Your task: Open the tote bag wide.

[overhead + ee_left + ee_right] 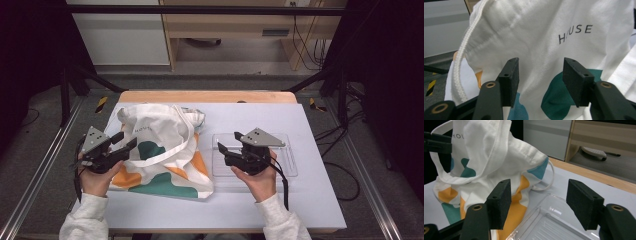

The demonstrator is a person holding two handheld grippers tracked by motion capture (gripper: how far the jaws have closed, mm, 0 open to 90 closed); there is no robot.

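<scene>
A white tote bag [160, 150] with green, orange and blue patches lies rumpled on the left half of the table, its top bunched up. My left gripper [125, 140] is at the bag's left edge. In the left gripper view my left gripper [541, 80] is open, and the bag's cloth [544, 32] with dark lettering stands just beyond the pads, untouched. My right gripper [230, 142] hovers open over the left end of a clear plastic tray [287, 165]. In the right gripper view my right gripper [539, 202] has nothing between its pads, with the tray [549, 220] below and the bag [486, 150] ahead.
The pale table top [250, 210] has bare room in front of the bag and tray. A wooden strip [210, 96] runs along its far edge. Metal rails [40, 170] flank the table, and cables [345, 170] lie on the floor at the right.
</scene>
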